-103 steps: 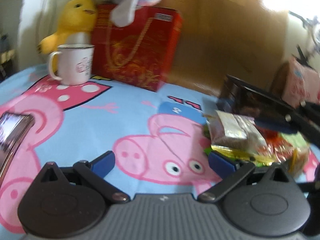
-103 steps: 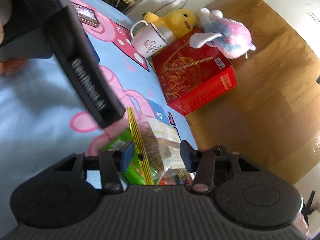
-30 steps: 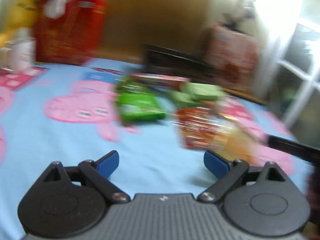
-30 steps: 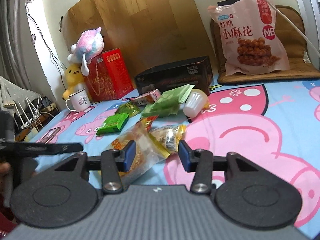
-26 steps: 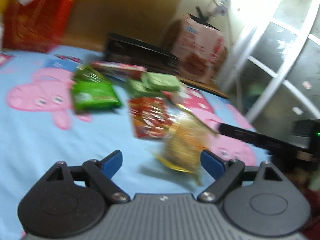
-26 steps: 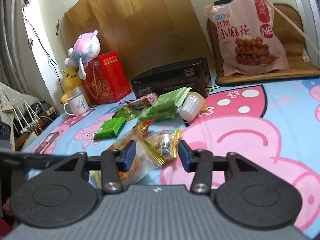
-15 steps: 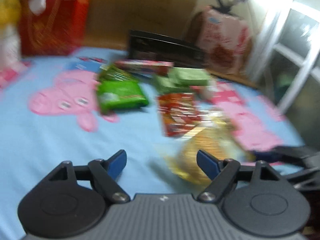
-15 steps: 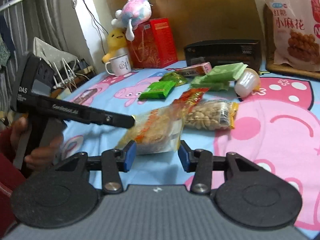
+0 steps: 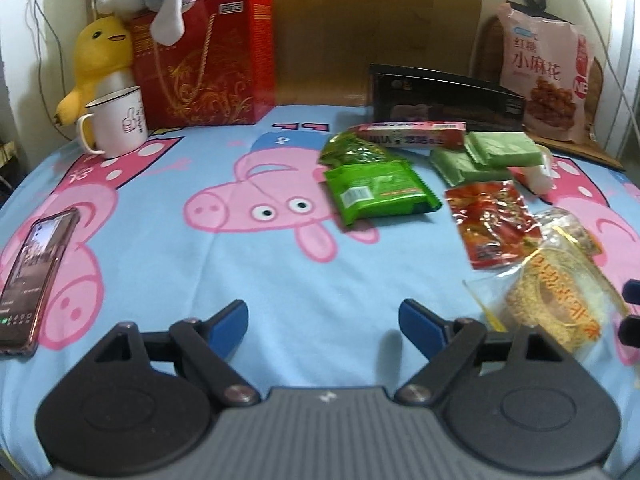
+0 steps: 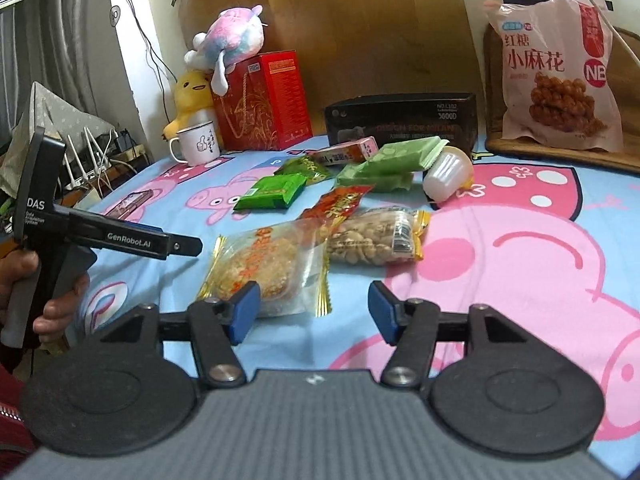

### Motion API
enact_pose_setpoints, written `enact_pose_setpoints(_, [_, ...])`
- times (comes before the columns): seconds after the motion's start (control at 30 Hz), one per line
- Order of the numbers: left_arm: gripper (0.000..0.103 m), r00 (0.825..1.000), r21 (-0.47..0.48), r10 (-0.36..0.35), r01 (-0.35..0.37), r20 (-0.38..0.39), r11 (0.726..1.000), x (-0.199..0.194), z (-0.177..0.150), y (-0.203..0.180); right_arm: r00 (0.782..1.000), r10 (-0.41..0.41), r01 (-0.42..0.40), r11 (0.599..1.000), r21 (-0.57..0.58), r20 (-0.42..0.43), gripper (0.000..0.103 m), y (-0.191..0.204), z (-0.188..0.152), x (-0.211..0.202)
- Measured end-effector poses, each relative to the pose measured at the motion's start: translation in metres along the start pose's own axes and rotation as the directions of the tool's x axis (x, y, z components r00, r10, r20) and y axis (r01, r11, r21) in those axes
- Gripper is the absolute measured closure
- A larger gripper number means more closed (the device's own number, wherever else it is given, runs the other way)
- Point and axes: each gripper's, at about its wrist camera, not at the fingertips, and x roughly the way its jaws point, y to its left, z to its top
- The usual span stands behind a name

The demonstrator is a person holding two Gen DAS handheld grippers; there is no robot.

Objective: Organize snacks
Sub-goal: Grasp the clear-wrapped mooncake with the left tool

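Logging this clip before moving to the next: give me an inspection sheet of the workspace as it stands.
Surface: blue cartoon-pig sheet, flat.
Job's things: clear yellow-edged pastry packet, peanut packet, red snack packet, green foil packet, pale green packets, pink box, white plastic cup, all lying loose.
Clutter: phone, white mug, red gift box, yellow plush, black box, large pink snack bag.
Grippers: left gripper open, empty; right gripper open, just widened, off the pastry packet.
Cables: wires on the wall.
Surroundings: wooden board, curtain.
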Motion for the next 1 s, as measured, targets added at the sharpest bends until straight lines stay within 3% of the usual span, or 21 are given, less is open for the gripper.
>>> enact_pose_setpoints(0.53, [0.012,1.0,-0.004,0.028,-0.028,-0.009,1.0,0.006,-0.004,0.001,0.999,-0.021,0.021,1.0,-0.016,0.033,0.03,0.001,-0.003,-0.003])
enact_pose_setpoints(0.7, [0.017,0.992,-0.014,-0.127,0.127,0.001,0.992,-0.004,-0.004,0.001,1.0,-0.017,0.018,0.998,-0.052,0.012,0.03,0.003,-0.003,0.001])
enact_pose_setpoints(0.83, [0.019,0.954,-0.022,-0.3,0.3,0.003,0.954,-0.016,-0.007,0.002,1.0,-0.006,0.003,0.992,-0.126,-0.026,0.03,0.006,0.001,0.003])
enact_pose_setpoints(1.0, [0.019,0.868,-0.066,-0.497,0.495,-0.006,0.866,-0.023,-0.01,0.004,0.997,0.02,-0.039,0.971,-0.235,-0.081,0.03,0.009,0.006,0.009])
